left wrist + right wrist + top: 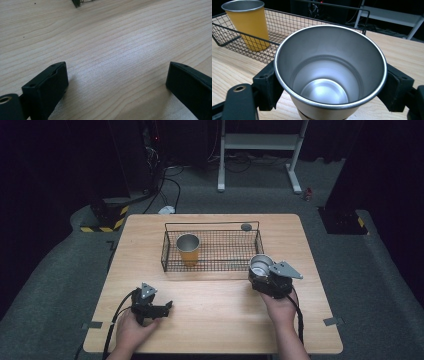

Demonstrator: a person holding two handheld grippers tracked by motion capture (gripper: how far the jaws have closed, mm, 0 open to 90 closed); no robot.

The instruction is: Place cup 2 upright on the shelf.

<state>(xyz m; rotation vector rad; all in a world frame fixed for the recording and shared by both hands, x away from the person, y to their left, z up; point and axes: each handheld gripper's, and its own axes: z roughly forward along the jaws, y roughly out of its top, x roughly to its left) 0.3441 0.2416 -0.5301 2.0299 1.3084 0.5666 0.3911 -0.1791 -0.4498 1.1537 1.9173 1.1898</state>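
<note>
Right gripper (264, 276) pinches the steel cup (329, 72) by its sides, upright, just off the basket's (212, 266) near right corner; yellow cup (188, 249) inside. Left gripper (159, 309) fingers spread, empty, over the table (220, 320). Risk: cup bottom clips the wire rim, tilts and slips.

Hidden and cut-off parts

The steel cup's (329, 72) base is cut off at six o'clock; the small dark disc (246, 226) is too small to identify.
</note>
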